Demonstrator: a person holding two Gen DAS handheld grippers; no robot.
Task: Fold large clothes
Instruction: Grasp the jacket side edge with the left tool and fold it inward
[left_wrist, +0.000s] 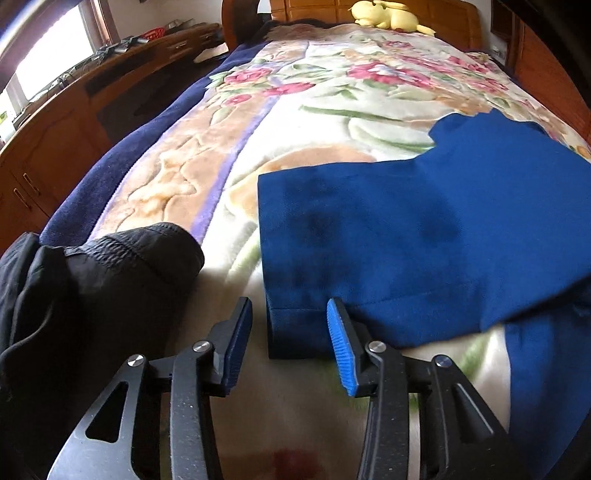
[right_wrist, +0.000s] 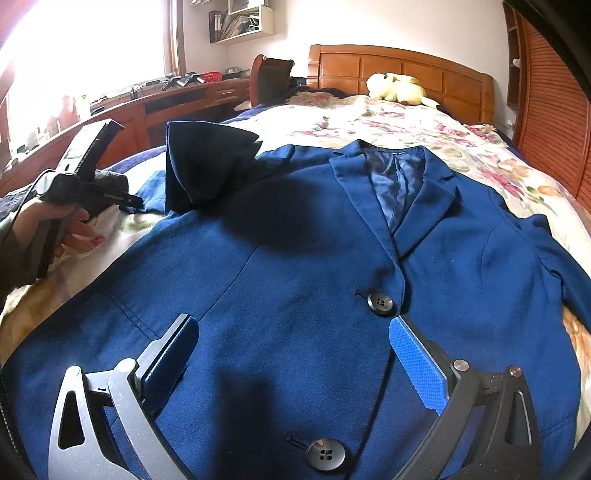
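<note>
Blue ribbed pads of the left hand-held gripper are seen parted, nothing pinched between them, with the cuff of the sleeve lying just ahead. No earlier motion can be judged. The navy blazer is spread face up on the bed's floral blanket, collar toward the wooden headboard, long axis along the bed. The right hand-held gripper is held open above the buttoned front. Smooth woven cloth, satin lining and dark four-hole buttons are shown; the left hand-held gripper is judged nearer the sleeve.
</note>
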